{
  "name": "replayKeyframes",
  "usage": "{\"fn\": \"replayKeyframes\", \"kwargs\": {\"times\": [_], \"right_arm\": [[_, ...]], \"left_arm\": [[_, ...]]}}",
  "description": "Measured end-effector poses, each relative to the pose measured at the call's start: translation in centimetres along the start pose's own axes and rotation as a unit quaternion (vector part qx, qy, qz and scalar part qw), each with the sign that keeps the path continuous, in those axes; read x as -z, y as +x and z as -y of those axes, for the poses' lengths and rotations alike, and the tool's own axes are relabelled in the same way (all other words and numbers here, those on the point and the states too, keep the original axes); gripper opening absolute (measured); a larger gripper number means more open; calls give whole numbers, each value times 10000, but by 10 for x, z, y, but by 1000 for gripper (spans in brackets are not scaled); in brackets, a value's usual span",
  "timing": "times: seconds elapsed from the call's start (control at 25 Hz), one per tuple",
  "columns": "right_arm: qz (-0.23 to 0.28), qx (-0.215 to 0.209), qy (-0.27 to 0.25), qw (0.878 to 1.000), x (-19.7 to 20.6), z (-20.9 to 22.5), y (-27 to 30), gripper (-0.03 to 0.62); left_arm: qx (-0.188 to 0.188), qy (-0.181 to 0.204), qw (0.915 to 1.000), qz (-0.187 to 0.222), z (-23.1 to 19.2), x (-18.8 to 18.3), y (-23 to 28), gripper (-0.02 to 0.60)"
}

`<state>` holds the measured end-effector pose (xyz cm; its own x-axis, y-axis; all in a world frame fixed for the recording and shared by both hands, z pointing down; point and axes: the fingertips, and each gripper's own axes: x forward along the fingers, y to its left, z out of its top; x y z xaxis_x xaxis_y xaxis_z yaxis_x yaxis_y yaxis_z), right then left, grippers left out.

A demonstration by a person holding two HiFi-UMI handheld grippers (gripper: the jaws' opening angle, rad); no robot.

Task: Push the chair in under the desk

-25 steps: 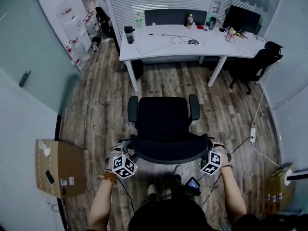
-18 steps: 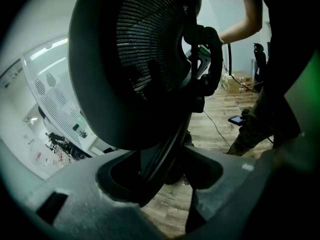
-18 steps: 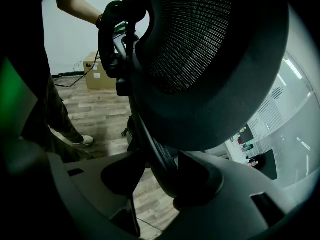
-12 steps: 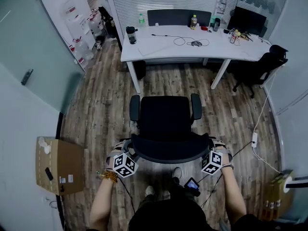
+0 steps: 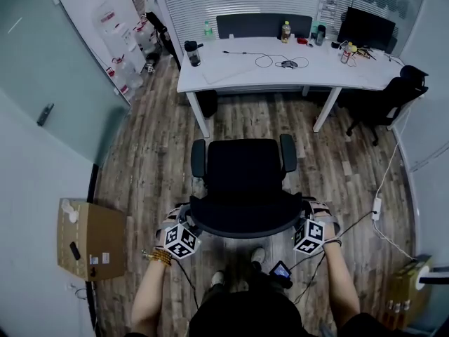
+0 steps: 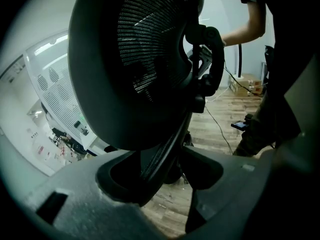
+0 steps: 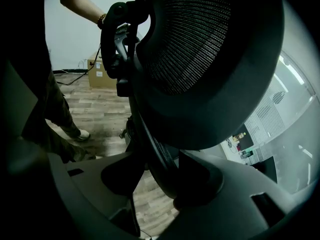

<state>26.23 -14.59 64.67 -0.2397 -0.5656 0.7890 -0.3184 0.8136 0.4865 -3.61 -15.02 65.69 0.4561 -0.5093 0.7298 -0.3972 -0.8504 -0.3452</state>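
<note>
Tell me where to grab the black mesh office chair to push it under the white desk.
Grip the black mesh office chair by its curved backrest frame, left claw and right claw at opposite ends, from behind: the seat faces the white desk, and the thin frame fits between the jaws.

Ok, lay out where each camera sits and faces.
Head view: on the head, steeply down at the office chair and desk; forearms, left gripper and right gripper show.
Left gripper view: on the left gripper, looking rightward behind the backrest; right arm shows.
Right gripper view: on the right gripper, looking leftward; left arm shows.
Shared: the mesh backrest, gripped in each view's jaws.
</note>
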Motion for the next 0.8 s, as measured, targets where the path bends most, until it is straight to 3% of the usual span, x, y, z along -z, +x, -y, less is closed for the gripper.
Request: {"fn": "replayKeyframes", "kwargs": {"times": [0.8], "right_arm": [[-132, -151, -119, 9997, 25, 66, 31, 212]], "left_arm": [[-51, -155, 9998, -60, -35, -37, 47, 259]]}}
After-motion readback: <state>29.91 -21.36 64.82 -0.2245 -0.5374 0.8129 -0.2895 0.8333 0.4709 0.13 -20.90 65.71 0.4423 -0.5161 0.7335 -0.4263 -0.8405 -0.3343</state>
